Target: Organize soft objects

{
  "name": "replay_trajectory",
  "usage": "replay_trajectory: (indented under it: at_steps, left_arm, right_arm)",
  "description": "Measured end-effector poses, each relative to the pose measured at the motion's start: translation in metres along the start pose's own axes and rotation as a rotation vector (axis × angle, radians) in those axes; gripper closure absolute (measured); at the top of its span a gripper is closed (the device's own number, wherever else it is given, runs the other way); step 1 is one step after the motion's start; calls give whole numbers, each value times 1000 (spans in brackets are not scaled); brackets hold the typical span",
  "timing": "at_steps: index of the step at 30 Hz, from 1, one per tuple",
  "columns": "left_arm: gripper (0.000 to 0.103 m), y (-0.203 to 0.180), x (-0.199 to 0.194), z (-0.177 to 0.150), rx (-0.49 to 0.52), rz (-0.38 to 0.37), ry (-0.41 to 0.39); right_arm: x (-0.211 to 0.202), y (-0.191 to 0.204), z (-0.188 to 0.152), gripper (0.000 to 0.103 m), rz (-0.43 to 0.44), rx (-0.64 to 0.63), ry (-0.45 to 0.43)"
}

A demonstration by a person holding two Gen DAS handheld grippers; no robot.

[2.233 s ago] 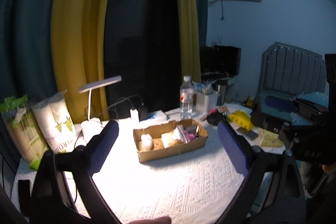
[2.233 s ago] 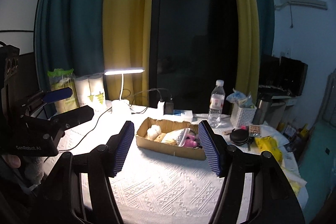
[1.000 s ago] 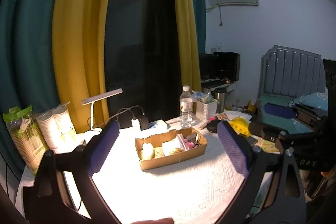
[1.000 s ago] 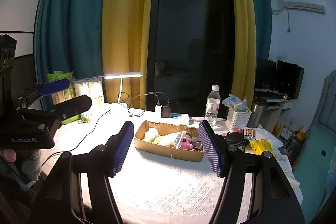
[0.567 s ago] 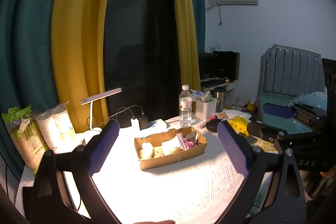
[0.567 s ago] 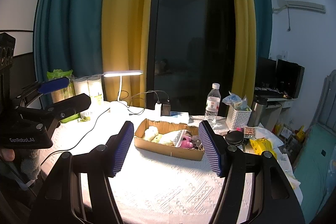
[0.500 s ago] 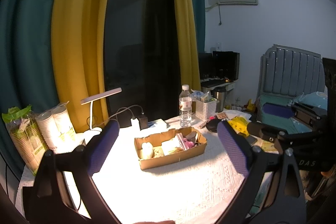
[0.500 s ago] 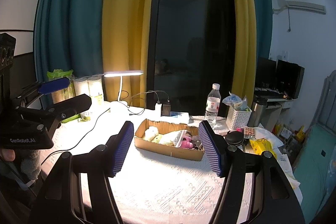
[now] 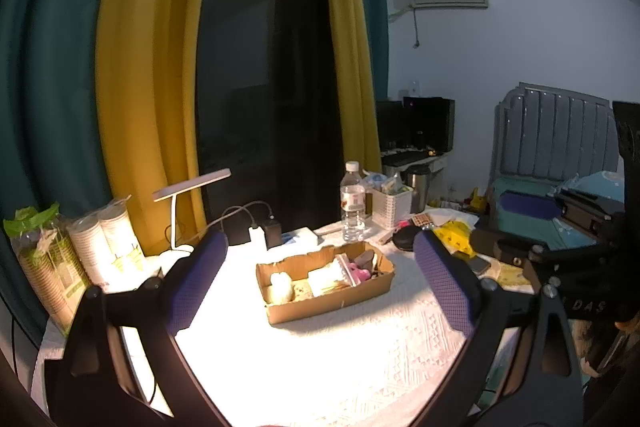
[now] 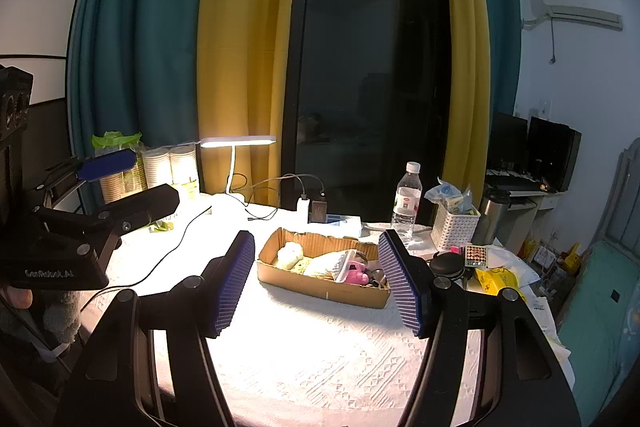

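A shallow cardboard box [image 9: 332, 301] [image 10: 320, 287] sits mid-table on a white tablecloth. It holds several soft things: a pale plush [image 9: 280, 285] [image 10: 290, 254], a white cloth [image 9: 326, 277] [image 10: 326, 263] and a pink toy [image 9: 358, 271] [image 10: 356, 277]. My left gripper [image 9: 318, 285] is open and empty, held above the near table edge, well short of the box. My right gripper [image 10: 318, 285] is open and empty, also back from the box. Each gripper shows in the other's view: the right [image 9: 532, 223], the left [image 10: 120, 183].
A lit desk lamp [image 10: 236, 147], paper cup stacks [image 10: 168, 167] and cables stand at the back left. A water bottle [image 10: 406, 203], white basket [image 10: 458, 227], steel flask [image 10: 488, 215] and small clutter sit at the back right. Curtains and a dark window lie behind.
Both grippers have drawn back and up from the box since the earliest frames; the box looks smaller. Over the last half second nothing visibly moved. Both stay open.
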State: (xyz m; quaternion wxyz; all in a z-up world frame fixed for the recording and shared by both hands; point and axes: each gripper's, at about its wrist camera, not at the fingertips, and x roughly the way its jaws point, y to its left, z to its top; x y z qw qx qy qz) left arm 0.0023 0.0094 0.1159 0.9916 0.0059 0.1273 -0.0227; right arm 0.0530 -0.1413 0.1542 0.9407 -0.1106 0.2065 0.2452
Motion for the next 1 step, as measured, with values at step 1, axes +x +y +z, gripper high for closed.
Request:
replay_trajectory:
  at_steps: [1]
  left_arm:
    - [7,-1,1,0,4,-2,3]
  right_arm:
    - [1,-1,1,35,0,-1,1]
